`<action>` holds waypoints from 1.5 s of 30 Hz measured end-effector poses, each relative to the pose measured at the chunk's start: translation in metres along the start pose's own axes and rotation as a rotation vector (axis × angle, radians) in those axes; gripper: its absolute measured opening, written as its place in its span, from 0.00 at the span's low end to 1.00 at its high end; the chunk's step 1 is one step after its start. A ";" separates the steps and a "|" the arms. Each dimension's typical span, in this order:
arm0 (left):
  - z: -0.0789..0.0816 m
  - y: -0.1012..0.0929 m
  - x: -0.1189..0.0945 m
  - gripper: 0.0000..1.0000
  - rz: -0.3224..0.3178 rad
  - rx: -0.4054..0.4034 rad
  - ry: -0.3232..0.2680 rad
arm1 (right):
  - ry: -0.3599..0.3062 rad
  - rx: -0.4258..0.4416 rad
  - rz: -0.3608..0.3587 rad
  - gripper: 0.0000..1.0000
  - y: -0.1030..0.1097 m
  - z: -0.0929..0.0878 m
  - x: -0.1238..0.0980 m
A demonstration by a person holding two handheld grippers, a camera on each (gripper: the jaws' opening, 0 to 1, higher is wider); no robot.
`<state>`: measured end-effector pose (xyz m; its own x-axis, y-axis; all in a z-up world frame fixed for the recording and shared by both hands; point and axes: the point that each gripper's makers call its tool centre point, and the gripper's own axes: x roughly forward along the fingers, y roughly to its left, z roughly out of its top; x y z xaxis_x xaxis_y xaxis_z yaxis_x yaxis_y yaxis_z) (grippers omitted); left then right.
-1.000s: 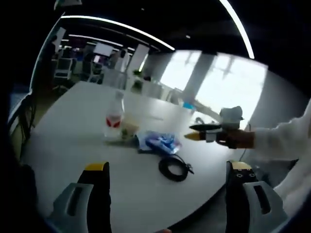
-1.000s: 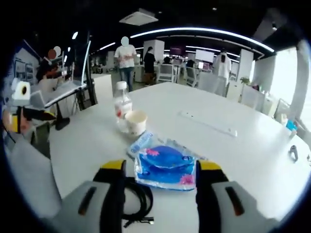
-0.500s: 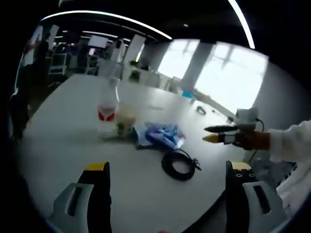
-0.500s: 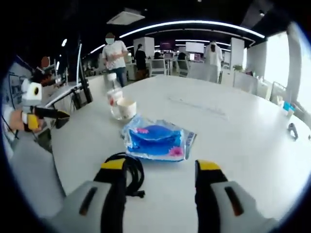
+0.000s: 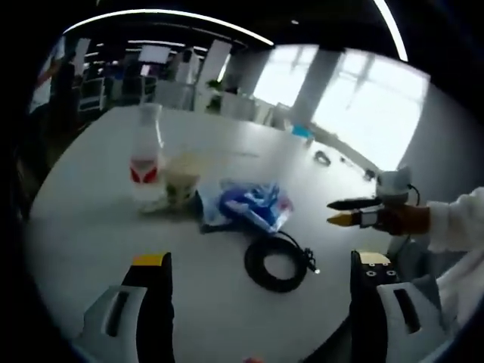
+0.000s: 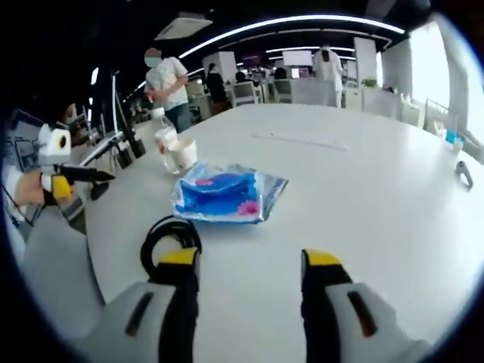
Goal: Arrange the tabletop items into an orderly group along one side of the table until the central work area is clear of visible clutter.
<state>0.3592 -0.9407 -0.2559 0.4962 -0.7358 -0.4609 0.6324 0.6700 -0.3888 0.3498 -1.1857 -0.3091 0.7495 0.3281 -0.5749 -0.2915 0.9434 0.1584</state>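
While nothing was yet held, the left gripper view recorded the left tool (image 5: 257, 265) with jaws spread wide and empty above the near edge of the white desk (image 5: 91, 227). Items lay clustered mid-desk: a clear bottle (image 5: 145, 162) with a red label, upright, far left; a paper cup (image 5: 180, 175) just beside it; a blue plastic packet (image 5: 249, 206) lying flat to their right; a coiled black cable (image 5: 277, 262) nearest, just in front of the packet. The right tool (image 5: 355, 212) entered from the right, off the desk.

Right gripper view: right tool (image 6: 249, 261) likewise parted and empty, its left jaw just short of the cable (image 6: 168, 236); packet (image 6: 224, 195) beyond; cup (image 6: 180, 153) and bottle (image 6: 162, 136) farther left. Judged: grouping not begun, cable the likeliest first pick.
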 end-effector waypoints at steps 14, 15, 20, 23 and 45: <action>-0.001 0.004 0.003 0.95 -0.018 0.085 0.145 | 0.027 -0.005 0.031 0.49 -0.022 0.000 0.003; 0.003 0.005 0.004 0.95 -0.016 0.093 0.146 | 0.027 -0.010 0.033 0.49 -0.023 0.002 0.004; 0.015 0.001 0.021 0.94 -0.024 0.097 0.160 | 0.024 -0.018 0.049 0.47 -0.025 0.010 0.014; 0.012 -0.002 0.037 0.94 -0.014 0.092 0.166 | 0.018 -0.016 0.061 0.46 -0.023 0.016 0.020; 0.000 -0.003 0.101 0.70 0.127 -0.142 0.131 | 0.055 -0.050 0.150 0.37 -0.008 0.037 0.074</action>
<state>0.4072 -1.0171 -0.3017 0.4791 -0.6317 -0.6095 0.4751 0.7704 -0.4251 0.4291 -1.1669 -0.3231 0.6623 0.4606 -0.5910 -0.4280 0.8800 0.2061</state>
